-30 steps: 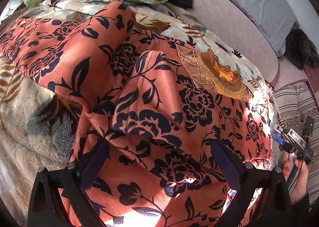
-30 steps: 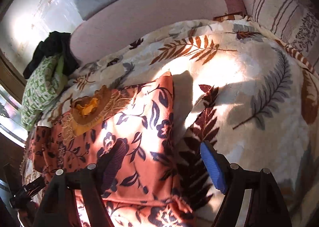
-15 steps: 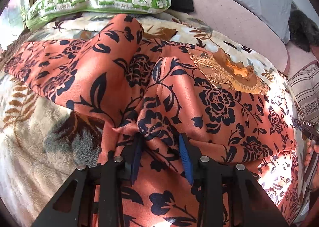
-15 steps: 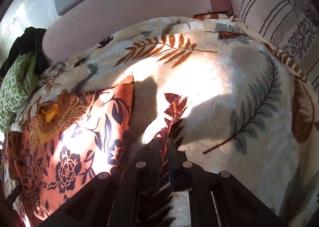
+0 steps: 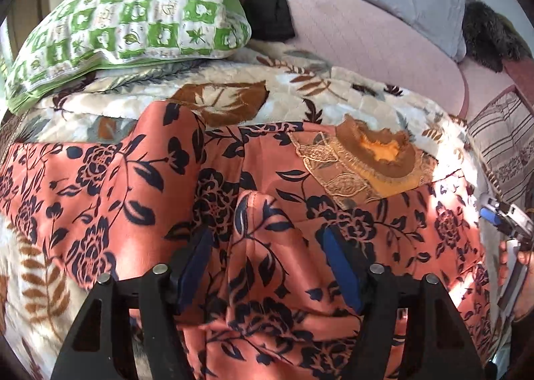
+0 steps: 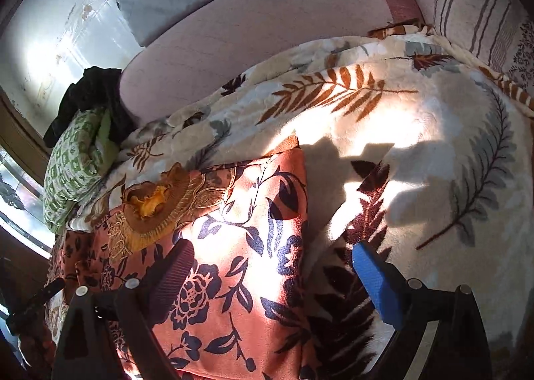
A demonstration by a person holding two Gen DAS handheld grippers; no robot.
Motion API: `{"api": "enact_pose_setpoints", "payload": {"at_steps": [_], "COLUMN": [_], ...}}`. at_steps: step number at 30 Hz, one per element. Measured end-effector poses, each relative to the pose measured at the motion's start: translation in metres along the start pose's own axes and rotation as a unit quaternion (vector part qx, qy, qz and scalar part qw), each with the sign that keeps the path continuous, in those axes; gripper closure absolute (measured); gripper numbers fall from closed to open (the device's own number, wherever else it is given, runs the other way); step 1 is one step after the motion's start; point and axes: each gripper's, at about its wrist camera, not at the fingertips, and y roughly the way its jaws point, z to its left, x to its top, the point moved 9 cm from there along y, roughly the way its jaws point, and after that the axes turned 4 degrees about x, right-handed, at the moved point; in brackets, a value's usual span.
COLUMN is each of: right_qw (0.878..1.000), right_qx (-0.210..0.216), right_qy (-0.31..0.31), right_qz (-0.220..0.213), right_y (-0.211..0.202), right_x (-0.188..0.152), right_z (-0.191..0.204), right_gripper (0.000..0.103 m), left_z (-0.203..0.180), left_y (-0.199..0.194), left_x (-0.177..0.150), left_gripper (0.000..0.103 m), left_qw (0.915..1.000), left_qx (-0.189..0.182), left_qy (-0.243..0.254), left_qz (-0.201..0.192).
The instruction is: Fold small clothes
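Two tongs hang over one orange floral garment (image 5: 140,179) spread on a leaf-print blanket (image 6: 434,133) on the bed. The left tongs (image 5: 267,266) have just been opening; their blue pads (image 5: 340,269) now stand apart on either side of a raised fold of the cloth, not pressing it. The right tongs (image 6: 277,276) have also just been opening and gape wide over the garment's right edge, one pad above the cloth, the other above the blanket. A green checked pillow (image 5: 133,22) lies beyond the garment.
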Motion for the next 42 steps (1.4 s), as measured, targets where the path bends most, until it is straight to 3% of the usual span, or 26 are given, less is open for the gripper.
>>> {"api": "enact_pose_setpoints", "payload": {"at_steps": [1, 2, 3, 4, 6, 7, 8, 9, 11, 12, 15, 17, 19, 20, 21, 24, 26, 30, 32, 33, 35, 36, 38, 42], "right_qw": [1.0, 1.0, 1.0, 1.0, 0.999, 0.998, 0.996, 0.994, 0.991, 0.992, 0.99, 0.991, 0.995, 0.997, 0.998, 0.998, 0.999, 0.994, 0.991, 0.988, 0.983, 0.981, 0.979, 0.98], "right_qx": [-0.001, -0.001, -0.001, -0.006, -0.018, -0.019, -0.028, -0.038, -0.06, -0.067, -0.124, -0.128, -0.092, -0.077, -0.067, -0.05, -0.034, -0.047, -0.044, -0.043, -0.058, -0.067, -0.096, -0.153], "right_qy": [-0.004, -0.007, -0.012, -0.018, -0.035, -0.044, -0.057, -0.073, -0.103, -0.103, -0.073, -0.02, 0.007, 0.0, -0.011, -0.019, -0.033, -0.082, -0.087, -0.091, -0.123, -0.142, -0.158, -0.107], "right_qz": [0.0, 0.001, 0.005, 0.01, 0.024, 0.041, 0.064, 0.069, 0.055, 0.041, 0.003, 0.028, 0.025, 0.018, 0.011, -0.011, -0.006, 0.049, 0.09, 0.113, 0.121, 0.117, 0.089, 0.069], "right_y": [0.0, 0.0, 0.001, 0.004, 0.012, 0.019, 0.027, 0.03, 0.027, 0.022, 0.011, 0.017, 0.009, 0.001, -0.007, -0.029, -0.033, -0.014, 0.007, 0.018, 0.024, 0.021, 0.006, -0.001], "right_x": [0.0, -0.001, -0.001, -0.001, -0.002, -0.004, -0.008, -0.008, -0.005, -0.001, 0.012, 0.006, 0.002, 0.002, 0.002, -0.006, -0.015, -0.044, -0.057, -0.063, -0.065, -0.063, -0.054, -0.047], "right_z": [0.0, 0.0, 0.001, 0.0, 0.0, 0.001, 0.002, 0.004, 0.01, 0.009, -0.021, -0.048, -0.052, -0.045, -0.037, -0.014, 0.0, 0.011, 0.006, 0.005, 0.012, 0.017, 0.018, -0.026], "right_gripper": [0.006, 0.006, 0.007, 0.007, 0.014, 0.05, 0.079, 0.088, 0.09, 0.091, 0.097, 0.097, 0.095, 0.095, 0.087, 0.002, 0.002, 0.005, 0.034, 0.07, 0.076, 0.086, 0.089, 0.093], "left_z": [-0.001, 0.0, 0.0, -0.002, -0.01, -0.016, -0.022, -0.028, -0.032, -0.027, 0.013, 0.011, 0.003, -0.001, -0.002, -0.001, -0.001, 0.002, 0.008, 0.01, 0.014, 0.015, 0.012, 0.009], "left_y": [0.009, 0.019, 0.027, 0.032, 0.026, 0.016, 0.001, -0.016, -0.037, -0.031, 0.04, 0.025, 0.008, -0.002, -0.011, -0.038, -0.046, -0.06, -0.059, -0.058, -0.058, -0.057, -0.056, -0.049], "left_x": [-0.001, -0.002, -0.004, -0.006, -0.002, 0.002, 0.008, 0.014, 0.018, 0.014, -0.017, -0.013, -0.009, -0.006, -0.004, 0.002, -0.003, -0.035, -0.054, -0.064, -0.075, -0.077, -0.074, -0.059], "left_gripper": [0.04, 0.059, 0.087, 0.097, 0.097, 0.098, 0.098, 0.098, 0.097, 0.097, 0.091, 0.086, 0.066, 0.05, 0.042, 0.04, 0.04, 0.04, 0.04, 0.04, 0.04, 0.04, 0.04, 0.04], "left_qw": [0.9998, 0.9994, 0.9986, 0.9977, 0.9972, 0.9967, 0.9955, 0.993, 0.988, 0.9877, 0.9889, 0.9913, 0.9917, 0.9912, 0.9886, 0.9847, 0.9886, 0.9909, 0.9934, 0.9941, 0.9945, 0.9947, 0.9954, 0.9959], "left_qx": [-0.002, -0.003, -0.003, -0.01, 0.008, 0.018, 0.031, 0.043, 0.063, 0.081, 0.129, 0.119, 0.109, 0.103, 0.113, 0.122, 0.099, 0.086, 0.08, 0.079, 0.081, 0.08, 0.07, 0.061], "left_qy": [0.011, 0.019, 0.027, 0.037, 0.064, 0.077, 0.089, 0.099, 0.105, 0.102, 0.057, 0.056, 0.068, 0.078, 0.087, 0.087, 0.076, 0.056, 0.04, 0.036, 0.032, 0.03, 0.028, 0.018], "left_qz": [0.014, 0.03, 0.045, 0.056, 0.038, 0.017, -0.013, -0.049, -0.094, -0.086, 0.047, 0.007, -0.008, -0.029, -0.05, -0.088, -0.084, -0.086, -0.071, -0.065, -0.059, -0.056, -0.058, -0.065]}}
